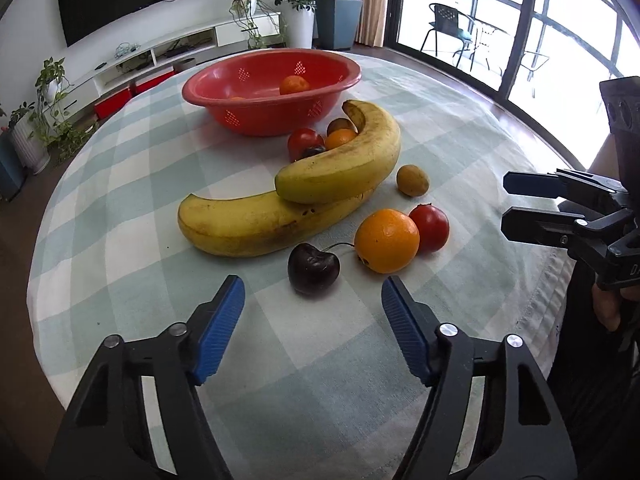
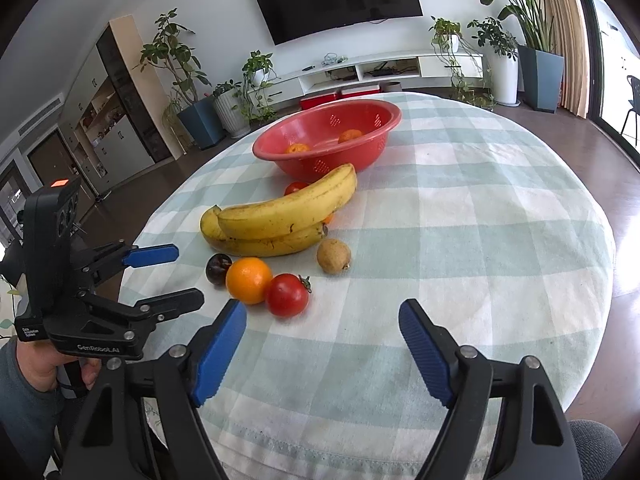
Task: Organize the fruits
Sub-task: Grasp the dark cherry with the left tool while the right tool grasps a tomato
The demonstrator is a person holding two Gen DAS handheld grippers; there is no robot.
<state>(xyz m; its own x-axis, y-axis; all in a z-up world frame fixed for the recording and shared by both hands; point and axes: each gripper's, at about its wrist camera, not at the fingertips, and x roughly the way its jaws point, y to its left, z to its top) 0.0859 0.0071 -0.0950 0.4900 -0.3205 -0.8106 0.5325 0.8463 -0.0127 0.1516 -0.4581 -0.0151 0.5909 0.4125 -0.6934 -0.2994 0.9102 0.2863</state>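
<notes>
Checked cloth (image 2: 460, 220) covers a round table whose right half lies bare out to its edge, with the red basket (image 2: 384, 120) at the far side holding two oranges. Near it lie two bananas (image 1: 340, 160) stacked crosswise, with one cherry (image 1: 314, 268), one orange (image 1: 386, 240), one tomato (image 1: 432, 226) and one brown fruit (image 1: 412, 180) nearer. Left gripper (image 1: 312, 304) and right gripper (image 2: 322, 320) both hover spread wide, empty, at the near edge.

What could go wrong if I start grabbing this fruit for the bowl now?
The left tool is open in front of the cherry, which is round and might roll away when pinched. The orange touches the tomato, so grabbing one may nudge the other. The top banana rests on the lower banana and could slide.
</notes>
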